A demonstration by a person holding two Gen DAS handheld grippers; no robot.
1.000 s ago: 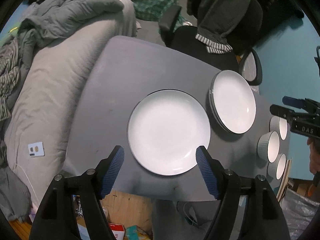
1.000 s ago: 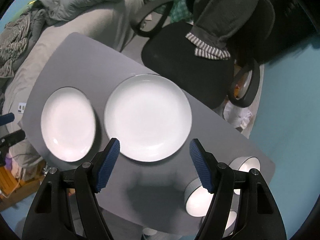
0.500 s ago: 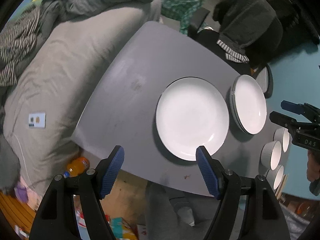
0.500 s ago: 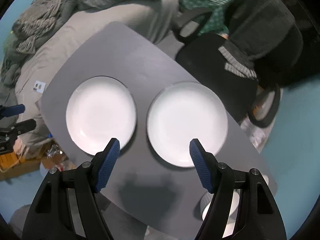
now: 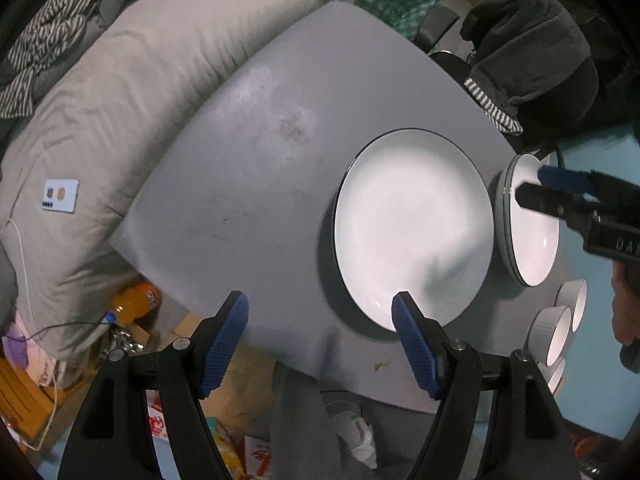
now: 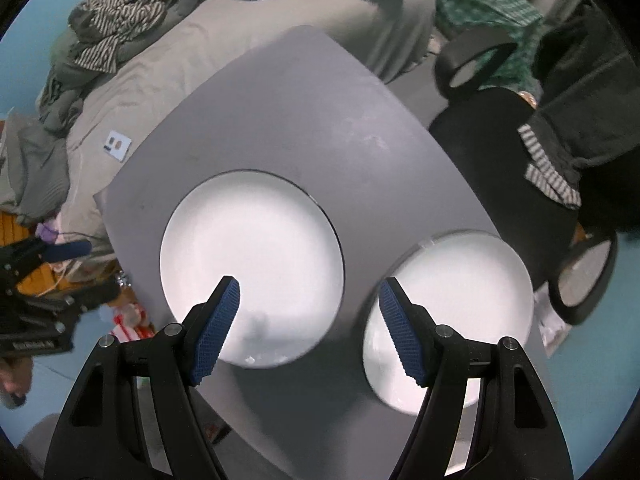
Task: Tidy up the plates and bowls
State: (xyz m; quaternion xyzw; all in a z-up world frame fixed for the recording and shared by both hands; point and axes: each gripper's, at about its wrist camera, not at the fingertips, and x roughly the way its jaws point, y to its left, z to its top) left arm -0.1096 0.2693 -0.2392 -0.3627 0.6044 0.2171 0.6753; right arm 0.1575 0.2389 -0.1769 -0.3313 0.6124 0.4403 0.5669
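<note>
Grey table [image 5: 256, 168]: single plate [image 5: 412, 228] unstacked beside plate stack [image 5: 532, 240], bowls [image 5: 556, 336] apart; left gripper [image 5: 320, 332] and right gripper [image 6: 308, 320] both spread, holding nothing.

Left wrist view: the right gripper [image 5: 532, 186], cut off at the right edge, covers part of the plate stack [image 5: 528, 236]; the bowls [image 5: 558, 336] at lower right are partly cropped, their number uncertain. Right wrist view: the right plate [image 6: 460, 292] is partly hidden behind a finger [image 6: 400, 338]; the left gripper [image 6: 60, 250] at the left edge is blurred and cropped.
</note>
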